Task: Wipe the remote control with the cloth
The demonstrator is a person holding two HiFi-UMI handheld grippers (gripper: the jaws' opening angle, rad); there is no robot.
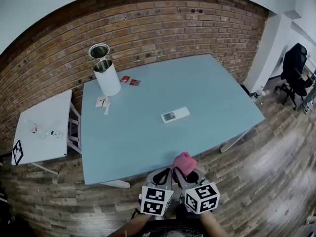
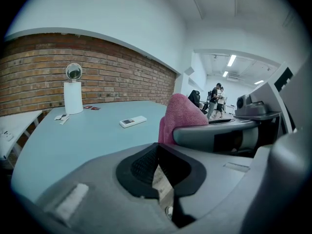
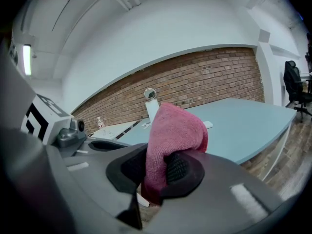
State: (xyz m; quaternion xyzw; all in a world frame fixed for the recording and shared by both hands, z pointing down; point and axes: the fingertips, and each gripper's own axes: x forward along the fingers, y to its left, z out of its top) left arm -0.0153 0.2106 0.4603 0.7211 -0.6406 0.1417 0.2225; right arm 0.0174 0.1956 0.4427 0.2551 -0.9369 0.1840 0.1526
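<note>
Two claws sit side by side at the near edge of the scene, each topped by a cube of black-and-white square markers. The right claw [image 3: 157,173] is pinching the cloth [image 3: 173,130] between its dark, ribbed pads. The cloth is a pink, nubbly terry fabric, folded into a soft rounded hump that rises above the jaws, with a short end hanging below them. The left claw [image 2: 157,167] is pressed together with nothing in it; its ribbed black pads meet in a thin seam inside a smooth grey plastic shell. From the head view the left claw [image 1: 163,177] and right claw [image 1: 190,176] nearly touch, and the cloth [image 1: 183,163] juts forward over the near rim of the counter [image 1: 207,88].

That counter is a smooth, matte, pale blue slab with rounded corners. The remote control [image 1: 175,115] lies flat near its middle, well apart from both claws and straight ahead of them. It is a slim white rectangular bar with a small grey screen at one end, and it lies at a slant. In the left gripper view the remote control [image 2: 132,122] shows just left of the cloth [image 2: 178,116].

Further back stands a white cylinder [image 1: 107,77] with a shiny metal rim and a round metal piece raised behind it. Two small red cards [image 1: 130,81] and some white paper scraps [image 1: 102,102] lie beside it. A smaller white counter [image 1: 42,127] stands to the left. Rough red brick wall [image 1: 163,28] runs behind, and wood-plank floor [image 1: 276,172] spreads below.
</note>
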